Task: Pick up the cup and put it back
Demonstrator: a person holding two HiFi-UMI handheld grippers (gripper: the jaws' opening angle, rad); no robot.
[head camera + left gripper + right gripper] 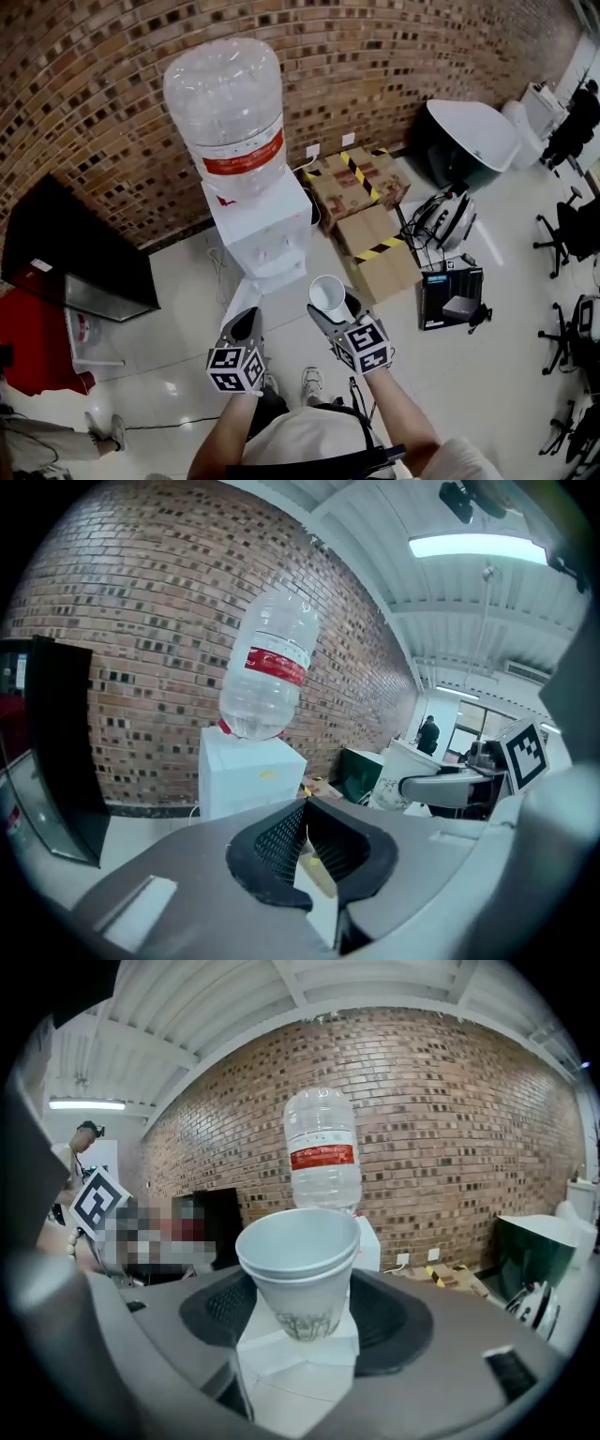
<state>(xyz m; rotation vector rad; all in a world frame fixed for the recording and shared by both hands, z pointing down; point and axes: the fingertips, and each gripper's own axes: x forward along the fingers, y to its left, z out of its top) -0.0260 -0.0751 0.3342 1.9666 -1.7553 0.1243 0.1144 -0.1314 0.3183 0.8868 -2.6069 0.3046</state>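
In front of the dispenser point(267, 230), the person held both tools up at about the same height. The first half of the task looked done: the cup point(300, 1260) was off any surface, clamped upright between the pads of the right gripper point(339, 311), with its mouth just below the dispenser front in the head view. The second half, putting it back, was not done, and I judged it would need a lowering and a release. The place it belongs was not clear from the views.

The left gripper point(246, 323) carried nothing, and its jaws met at the tips.

As for containers, the cup showed a double rim (so perhaps two cups nested, I could not be sure) and its inside looked white and dry. The bottle point(225, 98) stood upside down on the dispenser, and its water level I could not tell. The boxes point(361, 183) beside the dispenser were closed, with striped tape.
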